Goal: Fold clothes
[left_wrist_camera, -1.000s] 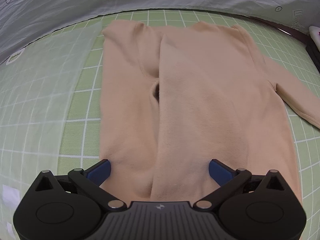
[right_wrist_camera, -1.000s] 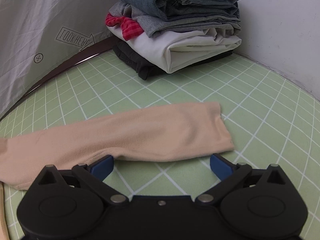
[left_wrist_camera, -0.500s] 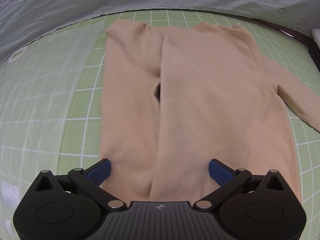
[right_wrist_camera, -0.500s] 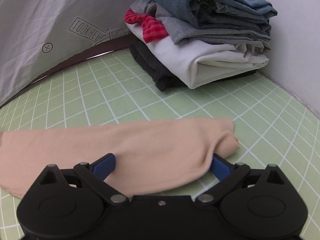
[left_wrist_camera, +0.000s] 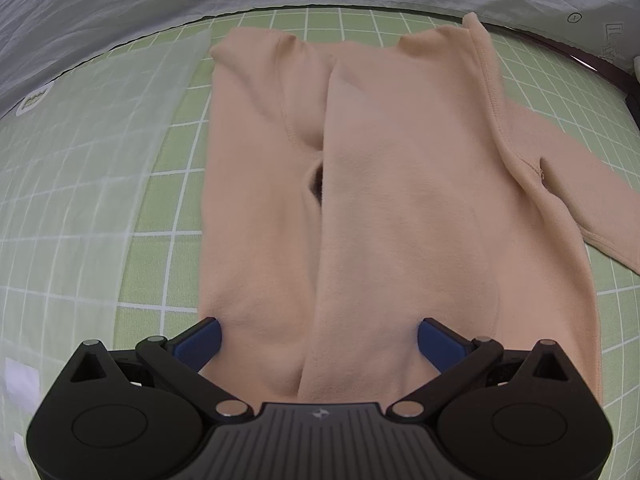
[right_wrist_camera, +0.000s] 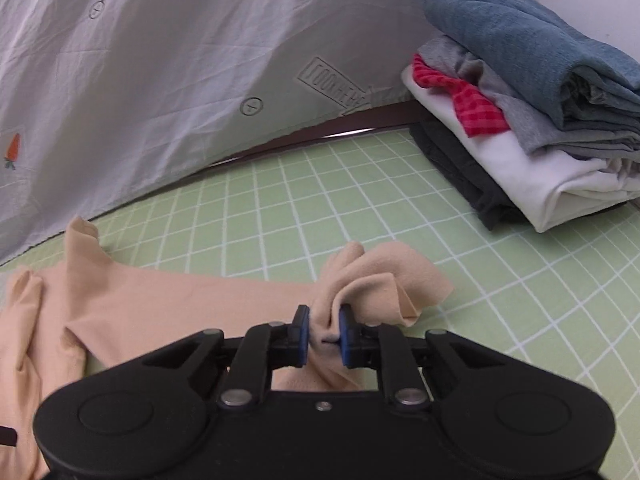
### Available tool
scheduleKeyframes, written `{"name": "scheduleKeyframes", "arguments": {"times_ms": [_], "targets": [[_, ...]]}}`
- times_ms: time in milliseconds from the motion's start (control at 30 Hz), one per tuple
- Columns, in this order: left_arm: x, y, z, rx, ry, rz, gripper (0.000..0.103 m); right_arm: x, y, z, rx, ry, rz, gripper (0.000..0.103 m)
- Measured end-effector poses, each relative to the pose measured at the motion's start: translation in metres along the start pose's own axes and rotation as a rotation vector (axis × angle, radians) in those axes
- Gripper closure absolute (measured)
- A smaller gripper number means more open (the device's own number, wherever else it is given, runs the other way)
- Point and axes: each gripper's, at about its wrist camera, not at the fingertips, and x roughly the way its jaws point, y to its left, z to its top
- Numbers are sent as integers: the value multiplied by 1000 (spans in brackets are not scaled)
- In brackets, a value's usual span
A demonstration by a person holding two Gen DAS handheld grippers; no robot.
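Your right tool (right_wrist_camera: 323, 330) is clenched on the sleeve (right_wrist_camera: 360, 280) of the peach shirt (left_wrist_camera: 360, 208), bunching it above the green mat (right_wrist_camera: 500, 300). Your left tool (left_wrist_camera: 318, 338) stands released over the shirt's near edge.

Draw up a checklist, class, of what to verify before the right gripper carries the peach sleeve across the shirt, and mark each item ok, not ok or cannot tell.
1. Right gripper shut on the sleeve cuff: ok, cloth bunched between its fingers.
2. Grip deep enough to survive the carry: cannot tell.
3. Left gripper open, over the shirt's near edge: ok; whether it presses the cloth, cannot tell.
4. Other sleeve already folded onto the body: ok.
5. Folded stack apart from the sleeve: ok, bare mat between them.
6. Shirt body flat: not ok, far right shoulder is lifted.
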Motion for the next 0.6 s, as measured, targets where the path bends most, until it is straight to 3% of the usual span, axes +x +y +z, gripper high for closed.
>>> {"name": "scheduleKeyframes", "arguments": {"times_ms": [167,267,300,367,433,500,533,567,600], "targets": [[-1,1,0,2,-9,-1,0,-22,68,12,-9,-31,330,88],[-2,1,-1,3,-12,-1,0,-28,106,7,13,31,524,85],[-2,1,-1,3,-13,-1,0,-25,117,-1,7,59,539,81],[-1,3,-1,4,-17,-2,0,-20,132,-14,-39,109,502,55],[-1,3,-2,3,-23,-2,0,-17,135,-22,-77,150,437,53],[-2,3,-3,-1,-28,-1,0,-21,122,-25,-35,150,395,39],[-2,3,-3,-2,-30,0,0,-23,115,-26,-13,144,372,24],[-2,3,-4,-4,-33,1,0,-26,108,-26,-2,131,342,16],[-5,3,-4,-6,-38,-1,0,-29,100,-27,5,119,311,15]]}}
